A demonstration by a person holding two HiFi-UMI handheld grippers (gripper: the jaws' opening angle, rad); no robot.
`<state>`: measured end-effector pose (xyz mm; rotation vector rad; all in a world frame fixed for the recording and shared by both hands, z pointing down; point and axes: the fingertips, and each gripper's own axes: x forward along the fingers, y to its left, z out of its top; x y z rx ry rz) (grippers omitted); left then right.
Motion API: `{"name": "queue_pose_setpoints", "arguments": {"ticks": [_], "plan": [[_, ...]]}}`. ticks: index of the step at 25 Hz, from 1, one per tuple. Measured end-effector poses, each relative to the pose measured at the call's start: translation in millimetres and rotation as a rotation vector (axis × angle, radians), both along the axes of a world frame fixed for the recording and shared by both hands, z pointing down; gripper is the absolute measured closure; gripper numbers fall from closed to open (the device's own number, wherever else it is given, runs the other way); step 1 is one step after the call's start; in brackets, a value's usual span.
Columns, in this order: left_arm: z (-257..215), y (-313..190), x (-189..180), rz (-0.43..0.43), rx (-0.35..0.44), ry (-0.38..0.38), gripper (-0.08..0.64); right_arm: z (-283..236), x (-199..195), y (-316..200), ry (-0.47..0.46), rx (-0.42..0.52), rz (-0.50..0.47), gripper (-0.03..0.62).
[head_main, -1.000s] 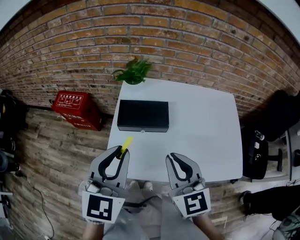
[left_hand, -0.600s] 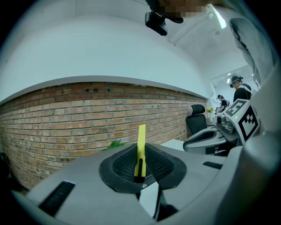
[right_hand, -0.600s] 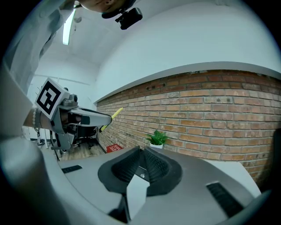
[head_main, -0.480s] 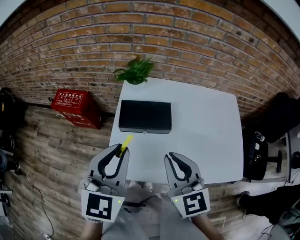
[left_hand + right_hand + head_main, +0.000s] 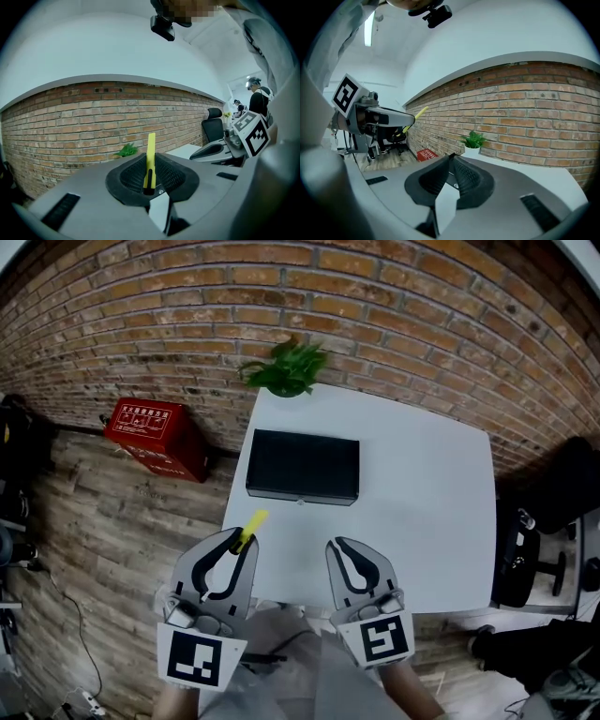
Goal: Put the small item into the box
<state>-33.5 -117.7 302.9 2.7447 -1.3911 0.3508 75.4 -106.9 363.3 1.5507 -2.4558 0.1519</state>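
A shut black box (image 5: 303,466) lies on the white table (image 5: 422,512), toward its far left. My left gripper (image 5: 246,540) hangs over the table's near left edge, shut on a slim yellow item (image 5: 250,526) that sticks out past the jaw tips. The same yellow item (image 5: 150,159) stands upright between the jaws in the left gripper view, with a black part at its base. My right gripper (image 5: 337,547) is level with the left one, its jaws together and nothing held. In the right gripper view the jaw tips (image 5: 451,157) meet with no gap.
A potted green plant (image 5: 289,367) stands at the table's far left corner against the brick wall. A red case (image 5: 157,434) sits on the wooden floor left of the table. A black office chair (image 5: 525,554) stands to the right.
The head view has shifted, so the table and box sit a little further right and lower in frame. Both grippers keep their pose and the yellow item stays held.
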Motion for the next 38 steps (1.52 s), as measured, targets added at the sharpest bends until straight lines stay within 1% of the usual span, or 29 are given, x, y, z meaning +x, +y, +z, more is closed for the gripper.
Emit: {"name": "queue_pose_setpoints", "arguments": {"ticks": [3,7,11,15,17,21,27,29,30,32,35,38], "plan": [[6.8,-3.8,-5.3,0.005,-0.006,-0.032,0.494,14.0,-6.6,-9.5,0.01,-0.03,-0.022,0.534],[18.1,-9.4,-10.9,0.04,0.013,-0.104,0.495,39.4,-14.1,-22.0,0.044,-0.073,-0.044,0.532],[30.3,-14.8,-19.3,0.039,0.008,-0.137,0.494,65.2,-19.6,-34.4,0.066,-0.112,-0.03,0.532],[43.4,-22.0,-28.9,0.004,-0.019,-0.125,0.494,89.3,-19.6,-47.1,0.045,-0.168,0.019,0.532],[49.5,-26.0,-33.6,-0.008,-0.025,-0.126,0.494,102.2,-19.5,-53.2,0.049,-0.186,0.029,0.532],[60.1,-34.4,-44.5,-0.059,-0.062,-0.095,0.495,129.2,-20.7,-65.4,0.069,-0.231,0.053,0.532],[73.8,-43.2,-51.8,-0.073,-0.081,-0.101,0.494,157.0,-27.8,-87.9,0.083,-0.267,0.091,0.531],[79.4,-44.5,-55.7,-0.095,-0.103,-0.082,0.494,166.5,-31.0,-94.1,0.096,-0.281,0.101,0.524],[81.9,-45.3,-57.2,-0.101,-0.11,-0.078,0.495,171.7,-32.2,-96.7,0.102,-0.291,0.105,0.51],[86.1,-46.8,-59.0,-0.1,-0.114,-0.082,0.494,182.2,-33.3,-101.0,0.105,-0.32,0.115,0.489],[90.7,-48.6,-61.2,-0.101,-0.12,-0.087,0.494,194.6,-32.1,-106.3,0.095,-0.358,0.143,0.489],[93.2,-49.7,-63.2,-0.097,-0.121,-0.093,0.494,199.5,-31.0,-110.9,0.09,-0.368,0.173,0.49]]}}
